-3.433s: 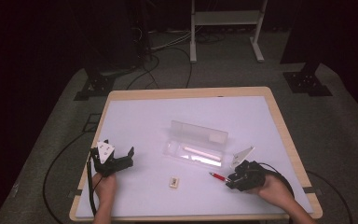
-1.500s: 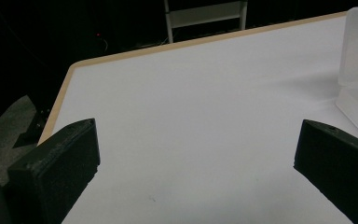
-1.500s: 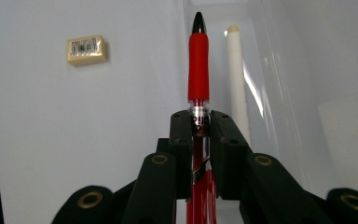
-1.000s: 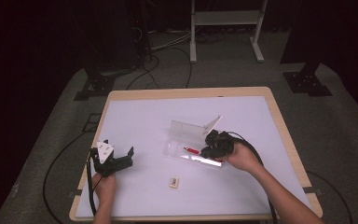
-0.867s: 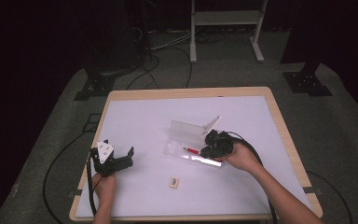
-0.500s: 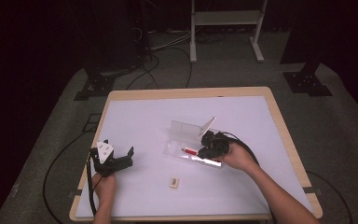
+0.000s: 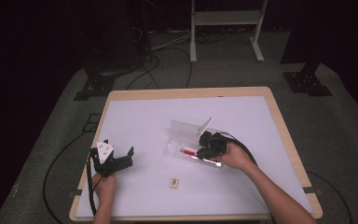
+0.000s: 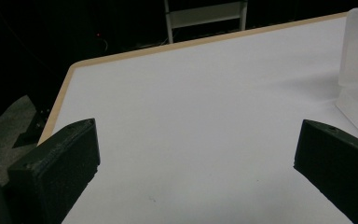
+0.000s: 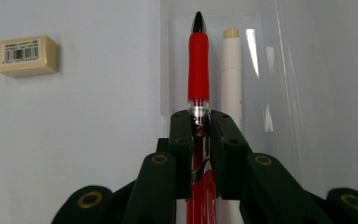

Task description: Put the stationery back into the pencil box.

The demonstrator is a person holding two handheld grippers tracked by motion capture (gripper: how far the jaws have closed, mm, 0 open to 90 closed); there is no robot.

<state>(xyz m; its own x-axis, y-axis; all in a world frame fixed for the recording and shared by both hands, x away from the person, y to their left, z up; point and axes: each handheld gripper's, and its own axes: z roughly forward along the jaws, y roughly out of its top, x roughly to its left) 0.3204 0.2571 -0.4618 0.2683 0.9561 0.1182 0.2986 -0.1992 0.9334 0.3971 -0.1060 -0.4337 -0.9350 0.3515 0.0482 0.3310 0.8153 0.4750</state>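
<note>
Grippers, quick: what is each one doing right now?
Left gripper: open, holding nothing.
Right gripper: closed on the red pen, over the clear case.

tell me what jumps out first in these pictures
The red pen with a black tip, clamped in the right gripper, lies over the clear plastic pencil case mid-table, beside a white stick. A small cream eraser with a barcode label lies nearer the front edge; the left gripper stands open.

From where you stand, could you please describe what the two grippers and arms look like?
Both are black. The left gripper carries a grey three-cornered plate and trails a black cable; its jaws are blocky. The right gripper has brass-coloured rivets and a looping black cable. Both forearms are bare.
</note>
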